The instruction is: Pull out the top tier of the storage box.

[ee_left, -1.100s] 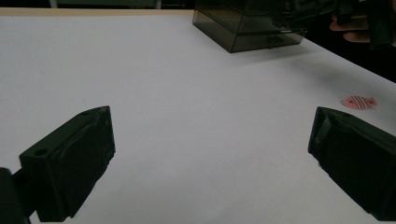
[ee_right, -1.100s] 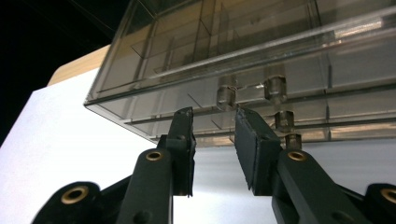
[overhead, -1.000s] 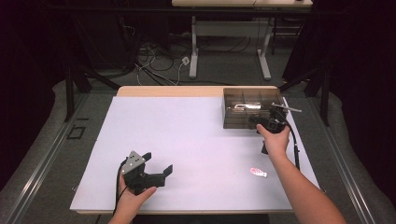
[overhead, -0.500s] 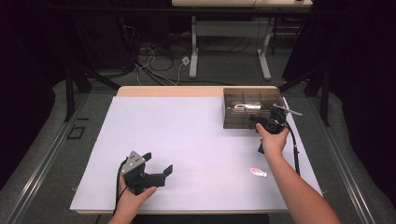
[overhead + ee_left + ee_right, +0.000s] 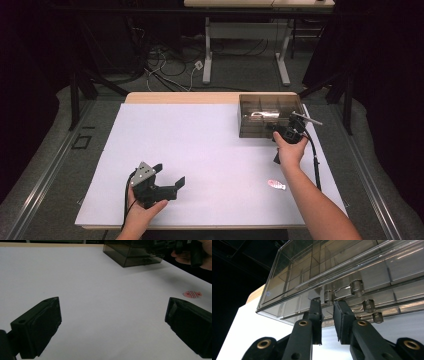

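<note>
The jaws of the right gripper (image 5: 327,307) have just been closing and now stand narrow on either side of a small knob (image 5: 328,297) on the near wall of the smoky clear plastic box (image 5: 270,115); I can't tell whether the pads pinch it yet. That box looks light, rigid and slick, likely to slide if tugged, so the knob between the jaws seems the sensible hold. The left gripper (image 5: 112,322) rests released, well apart.
</note>
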